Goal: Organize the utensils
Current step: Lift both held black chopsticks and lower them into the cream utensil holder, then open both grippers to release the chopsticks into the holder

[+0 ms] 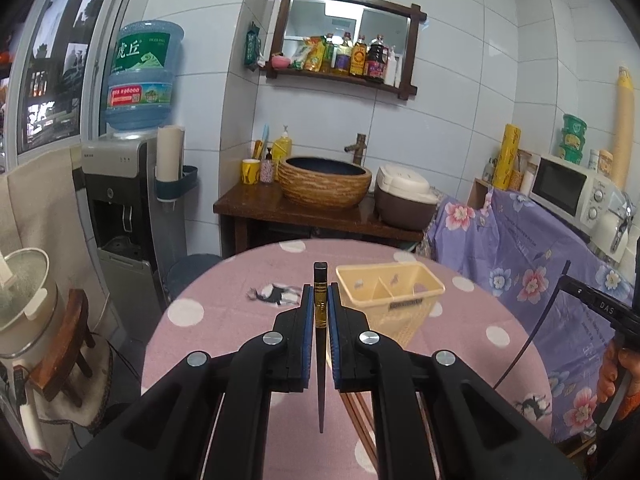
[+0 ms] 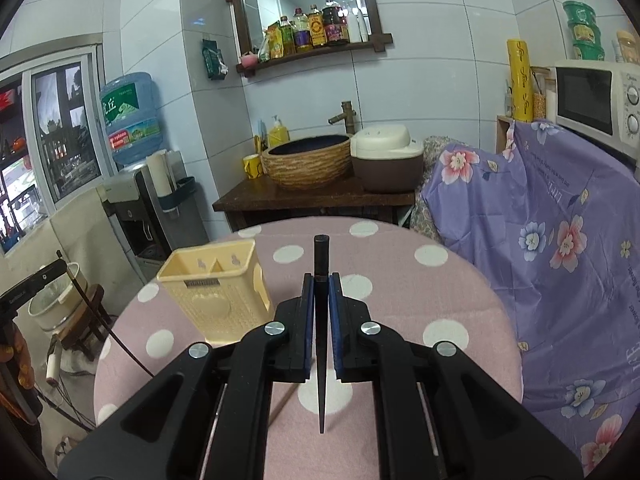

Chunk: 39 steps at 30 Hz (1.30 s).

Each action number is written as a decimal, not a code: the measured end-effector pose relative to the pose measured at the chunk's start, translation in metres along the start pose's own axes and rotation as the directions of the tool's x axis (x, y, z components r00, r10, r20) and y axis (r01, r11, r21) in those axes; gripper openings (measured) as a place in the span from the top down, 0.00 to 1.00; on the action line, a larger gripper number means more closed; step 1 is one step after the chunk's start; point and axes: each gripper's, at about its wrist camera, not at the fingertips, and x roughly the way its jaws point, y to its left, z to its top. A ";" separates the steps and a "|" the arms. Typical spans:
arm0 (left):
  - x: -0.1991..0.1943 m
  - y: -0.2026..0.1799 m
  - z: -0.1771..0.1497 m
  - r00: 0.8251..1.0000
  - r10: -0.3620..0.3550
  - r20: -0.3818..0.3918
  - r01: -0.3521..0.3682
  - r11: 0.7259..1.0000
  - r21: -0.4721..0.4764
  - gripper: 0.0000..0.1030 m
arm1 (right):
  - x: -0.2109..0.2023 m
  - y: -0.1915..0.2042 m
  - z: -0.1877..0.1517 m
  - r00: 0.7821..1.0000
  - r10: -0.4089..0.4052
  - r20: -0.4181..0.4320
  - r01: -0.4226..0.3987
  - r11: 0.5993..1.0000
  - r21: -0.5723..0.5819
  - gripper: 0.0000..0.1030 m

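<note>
My left gripper (image 1: 320, 294) is shut on a dark chopstick (image 1: 320, 280) with an amber band near its top, held upright above the pink dotted table (image 1: 224, 316). A cream plastic utensil basket (image 1: 390, 292) with two compartments stands just right of it. My right gripper (image 2: 320, 282) is shut on a plain dark chopstick (image 2: 320, 256), also upright over the table; the basket (image 2: 218, 292) stands to its left there. More brown chopsticks (image 1: 356, 412) lie on the table under the left gripper.
A purple floral cloth (image 2: 560, 248) covers furniture right of the table, with a microwave (image 2: 596, 100) on top. Behind the table stands a dark wooden stand (image 1: 304, 212) with a woven basin and rice cooker. A water dispenser (image 1: 128, 200) is at left.
</note>
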 end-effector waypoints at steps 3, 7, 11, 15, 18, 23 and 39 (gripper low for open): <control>0.003 -0.001 0.031 1.000 0.005 0.021 -0.005 1.000 -0.004 0.92 | 0.002 0.014 0.031 1.000 0.010 0.027 -0.010 1.000 -0.013 0.92; 0.001 -0.009 0.081 0.998 -0.004 0.067 0.005 1.000 -0.010 0.92 | -0.004 0.042 0.084 0.995 0.048 0.089 -0.045 0.999 -0.025 0.92; 0.001 -0.023 0.125 0.993 -0.041 0.113 0.045 0.999 -0.031 0.92 | -0.010 0.073 0.134 0.984 0.056 0.166 -0.051 0.998 -0.033 0.92; 0.019 -0.041 0.142 0.991 -0.054 0.120 0.059 0.997 -0.039 0.92 | -0.001 0.095 0.156 0.977 0.061 0.204 -0.060 0.998 -0.014 0.92; 0.042 -0.050 0.133 0.993 -0.059 0.100 0.063 0.997 -0.040 0.92 | 0.018 0.106 0.151 0.977 0.053 0.207 -0.053 0.999 -0.007 0.92; 0.083 -0.056 0.095 0.999 -0.021 0.033 0.022 0.999 -0.023 0.92 | 0.069 0.109 0.116 0.989 0.037 0.141 -0.039 0.999 0.014 0.92; 0.129 -0.037 0.029 0.996 0.013 -0.083 -0.016 0.999 -0.033 0.92 | 0.133 0.095 0.047 1.000 0.015 0.017 -0.016 0.999 0.046 0.92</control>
